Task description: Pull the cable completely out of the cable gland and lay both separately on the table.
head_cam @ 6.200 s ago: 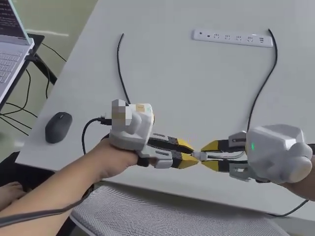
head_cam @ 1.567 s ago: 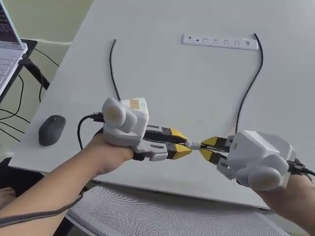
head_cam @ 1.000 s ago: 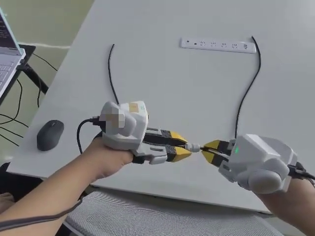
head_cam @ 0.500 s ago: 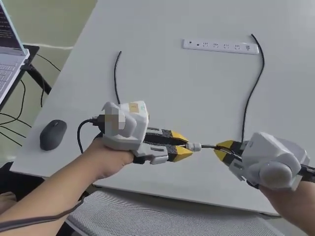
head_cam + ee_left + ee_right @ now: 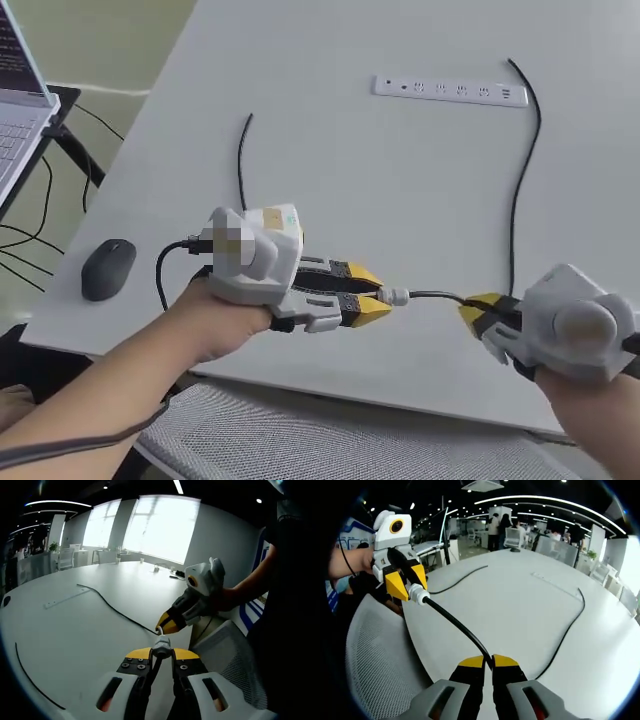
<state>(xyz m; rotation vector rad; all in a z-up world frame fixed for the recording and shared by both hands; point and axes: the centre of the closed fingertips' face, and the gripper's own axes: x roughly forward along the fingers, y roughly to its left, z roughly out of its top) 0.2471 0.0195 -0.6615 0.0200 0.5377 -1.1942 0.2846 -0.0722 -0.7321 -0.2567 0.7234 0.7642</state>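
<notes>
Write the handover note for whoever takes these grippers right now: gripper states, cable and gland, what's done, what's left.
Left gripper: shut on the cable gland, held above the table near its front edge.
Right gripper: shut on the cable, which runs straight from the gland to it.
Done: both gripped; cable not yet out of the gland.
Left: pull the cable fully free, then lay both separately on the table.
</notes>
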